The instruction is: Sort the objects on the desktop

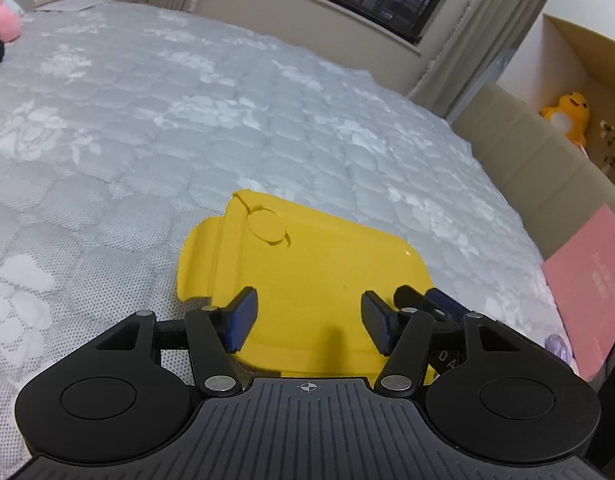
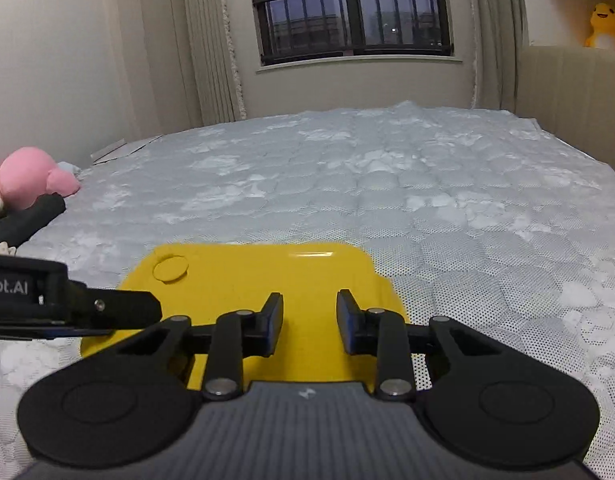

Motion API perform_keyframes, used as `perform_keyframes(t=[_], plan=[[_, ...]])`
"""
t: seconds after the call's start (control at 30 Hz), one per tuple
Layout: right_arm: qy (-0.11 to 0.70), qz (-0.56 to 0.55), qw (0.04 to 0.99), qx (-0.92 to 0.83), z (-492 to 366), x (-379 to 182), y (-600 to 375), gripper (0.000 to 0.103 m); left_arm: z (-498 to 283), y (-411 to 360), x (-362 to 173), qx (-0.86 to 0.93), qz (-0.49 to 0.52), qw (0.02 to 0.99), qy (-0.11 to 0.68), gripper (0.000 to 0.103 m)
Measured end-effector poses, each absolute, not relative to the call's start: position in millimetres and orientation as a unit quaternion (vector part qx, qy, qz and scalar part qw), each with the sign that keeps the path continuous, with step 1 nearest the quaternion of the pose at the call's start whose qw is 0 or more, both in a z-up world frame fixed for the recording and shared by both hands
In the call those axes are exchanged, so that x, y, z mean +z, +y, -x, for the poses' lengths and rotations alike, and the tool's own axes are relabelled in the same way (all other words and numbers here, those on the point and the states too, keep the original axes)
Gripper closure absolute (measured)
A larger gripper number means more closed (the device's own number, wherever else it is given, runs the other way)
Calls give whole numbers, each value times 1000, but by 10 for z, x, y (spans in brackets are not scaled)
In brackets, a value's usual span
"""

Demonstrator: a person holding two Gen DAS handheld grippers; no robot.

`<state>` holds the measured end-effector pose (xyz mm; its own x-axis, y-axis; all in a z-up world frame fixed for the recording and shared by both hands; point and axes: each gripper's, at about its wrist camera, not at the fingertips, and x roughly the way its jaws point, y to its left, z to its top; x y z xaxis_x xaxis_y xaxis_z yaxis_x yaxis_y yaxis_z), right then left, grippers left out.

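Yellow lid (image 1: 307,280): flat on the bed (image 1: 187,120), near edge, round tab at its far left corner.
Left tool (image 1: 307,320): over the lid's near end, fingers parted, nothing between the blue pads (image 1: 241,320); it grips nothing.
Right tool (image 2: 309,322): above the same lid, narrower gap between its fingers, lid showing through the gap, nothing clamped.
Side by side: the left tool's black finger pokes in from the left of the right wrist view, over the lid's near left corner.
Pink plush (image 2: 27,184): far left on the bed.
Yellow plush (image 1: 567,114): far right, in a cardboard box (image 1: 547,152).
Pink box (image 1: 591,280): right of the bed.
Window (image 2: 353,12): far wall, dark outside.
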<state>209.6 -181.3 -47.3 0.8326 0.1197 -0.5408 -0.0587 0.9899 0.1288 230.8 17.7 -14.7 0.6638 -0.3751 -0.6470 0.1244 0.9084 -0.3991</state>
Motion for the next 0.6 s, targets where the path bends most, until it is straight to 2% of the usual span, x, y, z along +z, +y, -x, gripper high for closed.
perform_keyframes(t=[0.23,0.37,0.6], plan=[[280,-13,959,45,-2067,-495,-1712,69,-2275,150,-159,-139,146,903,378,40],[272,18,961,47,-2039,-526,-1618,61,-2269,137,-171,-142,139,906,375,40],[271,26,961,48,-2034,-517,-1603,61,-2296,195,-180,-148,154,901,377,40]])
